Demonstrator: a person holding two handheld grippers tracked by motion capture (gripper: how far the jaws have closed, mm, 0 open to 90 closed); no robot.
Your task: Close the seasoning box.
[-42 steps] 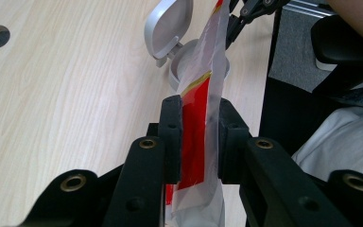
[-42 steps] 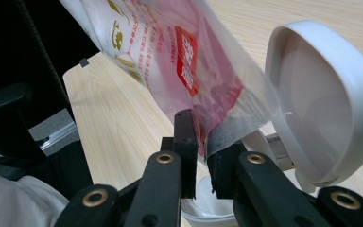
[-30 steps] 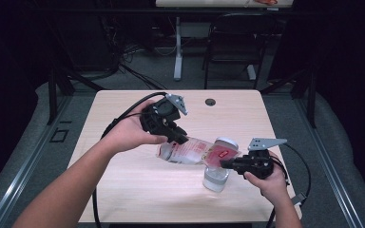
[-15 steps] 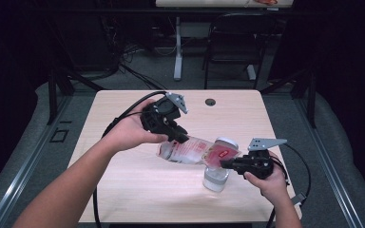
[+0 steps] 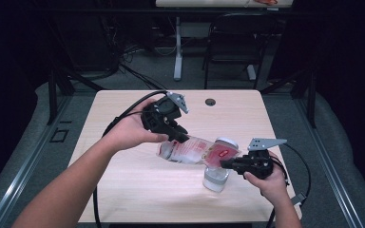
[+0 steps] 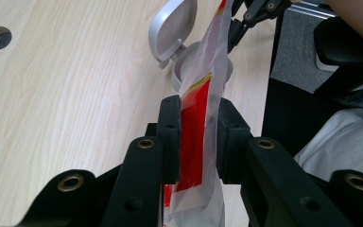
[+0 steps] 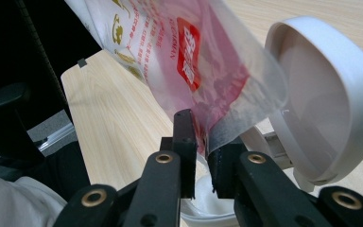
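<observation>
jaws: left gripper (image 5: pixel 183 137) and right gripper (image 5: pixel 225 164) both pinching the pouch (image 5: pixel 195 151) | pouch hanging over open-lidded cup (image 5: pixel 216 178) near table's (image 5: pixel 123 190) front right corner

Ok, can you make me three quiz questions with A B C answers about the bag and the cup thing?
1. Where is the white container?
A. on the floor
B. on the table, under the bag's low end
C. on the chair

2. What colour is the bag's label?
A. red
B. blue
C. green

3. How is the container's lid?
A. screwed shut
B. flipped open
C. lying apart

Answers: 1 B, the high view shows it beneath the tilted bag. 2 A, the left gripper and right gripper both pinch red-printed plastic. 3 B, it stands hinged open.
</observation>
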